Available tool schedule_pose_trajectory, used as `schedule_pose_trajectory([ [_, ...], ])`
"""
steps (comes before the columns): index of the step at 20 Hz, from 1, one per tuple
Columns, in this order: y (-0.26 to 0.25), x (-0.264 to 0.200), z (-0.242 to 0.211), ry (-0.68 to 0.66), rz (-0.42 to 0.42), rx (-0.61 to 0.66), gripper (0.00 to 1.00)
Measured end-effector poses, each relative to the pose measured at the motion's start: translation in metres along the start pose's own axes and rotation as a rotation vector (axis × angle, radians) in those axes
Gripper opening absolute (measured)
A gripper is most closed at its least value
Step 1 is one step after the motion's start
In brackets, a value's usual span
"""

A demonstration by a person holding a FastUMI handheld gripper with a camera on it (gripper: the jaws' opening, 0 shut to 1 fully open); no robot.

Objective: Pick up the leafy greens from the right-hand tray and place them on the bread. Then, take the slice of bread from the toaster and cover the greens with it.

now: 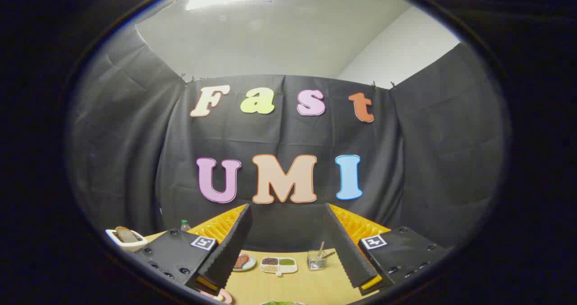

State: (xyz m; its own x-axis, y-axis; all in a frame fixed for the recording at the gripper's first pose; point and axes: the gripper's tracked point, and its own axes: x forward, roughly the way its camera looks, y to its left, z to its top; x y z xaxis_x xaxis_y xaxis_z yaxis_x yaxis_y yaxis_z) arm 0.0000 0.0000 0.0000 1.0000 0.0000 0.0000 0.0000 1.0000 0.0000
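overhead, hand-held gripper [288, 246] fingers spread wide, bread slice [126, 234] upright in toaster [127, 240]

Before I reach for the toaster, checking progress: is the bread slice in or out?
In: the bread slice stands up out of the toaster; the gripper is open, empty.

Signs on the gripper only
No words or numbers are legible. The gripper [287, 206], fingers spread wide on nothing, bears two square black-and-white coded markers [202, 243], at 8 and 4 o'clock.
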Motion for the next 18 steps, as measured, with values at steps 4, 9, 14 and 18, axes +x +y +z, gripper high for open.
schedule_pose_trajectory([
  [4, 0.0, 0.002, -0.001, -0.003, 0.008, 0.003, 1.0],
  [9, -0.002, 0.004, -0.004, 0.01, 0.015, -0.003, 1.0],
  [14, -0.006, 0.007, -0.004, 0.008, 0.018, 0.003, 1.0],
  [18, -0.008, 0.009, -0.011, 0.024, 0.019, 0.01, 1.0],
])
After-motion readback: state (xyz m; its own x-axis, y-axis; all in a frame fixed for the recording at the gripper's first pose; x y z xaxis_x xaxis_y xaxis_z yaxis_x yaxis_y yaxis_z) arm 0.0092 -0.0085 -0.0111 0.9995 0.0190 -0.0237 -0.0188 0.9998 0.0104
